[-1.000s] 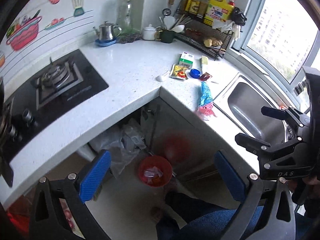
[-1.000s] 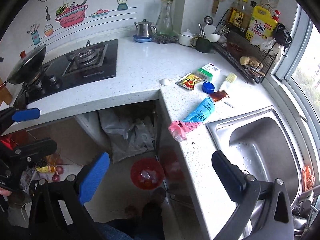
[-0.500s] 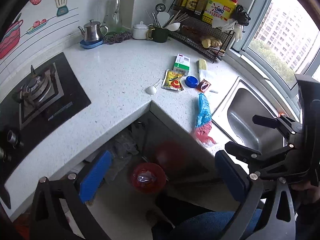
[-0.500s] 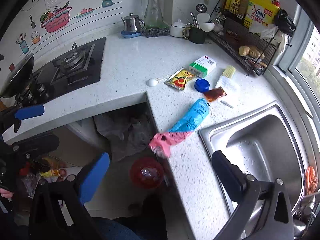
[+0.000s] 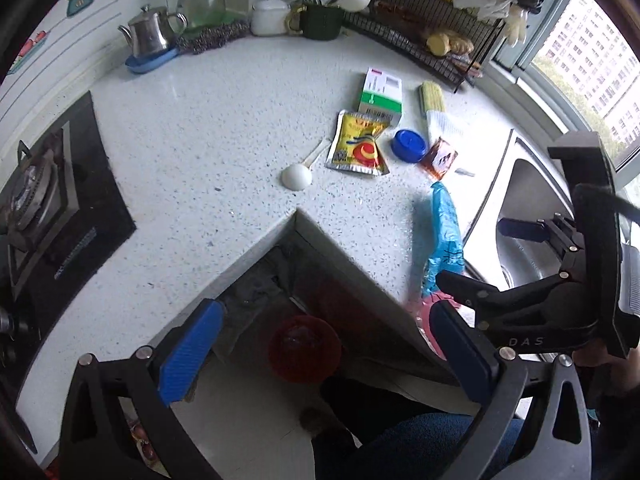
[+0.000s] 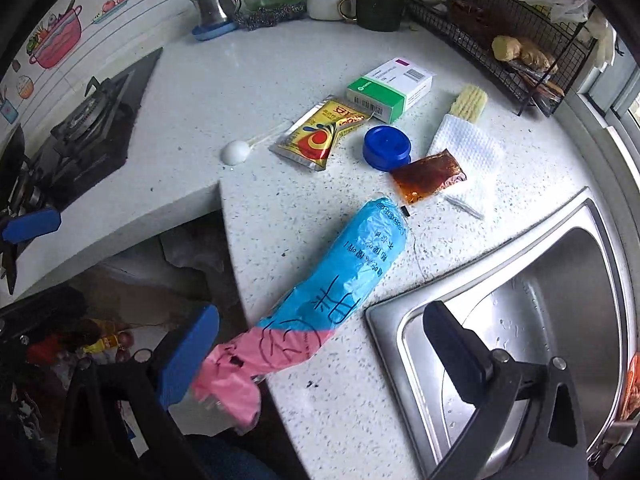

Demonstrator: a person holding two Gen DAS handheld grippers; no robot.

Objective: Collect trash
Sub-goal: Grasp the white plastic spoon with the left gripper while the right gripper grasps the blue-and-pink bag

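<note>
Lying slantwise on the white speckled counter [image 6: 192, 92], the blue-and-pink plastic bag roll [image 6: 340, 268] is the thing the coming move most likely turns on. Its long axis runs from its pink end, which overhangs the counter's front edge, up and away toward the trash cluster, alongside the steel sink [image 6: 532, 300]. The right tongs [image 6: 320, 348] are spread wide and hold nothing, and the pink end sits just by their left blue pad, so the right hand looks nearer; a grasp across the roll's width would seem to suit.

The left tongs [image 5: 320, 344], likewise spread and empty, hover over the counter's inner corner, with a red bin [image 5: 304, 348] on the floor below between their pads.

Counted, from largest down: one bag roll, one green-and-white carton [image 6: 390, 90], one white paper towel [image 6: 464, 144], one corn cob [image 6: 470, 102], one yellow sachet [image 6: 316, 136], one brown sauce packet [image 6: 428, 176], one blue lid [image 6: 386, 148], one white spoon [image 6: 236, 152]. All lie well beyond the roll's far end.
</note>
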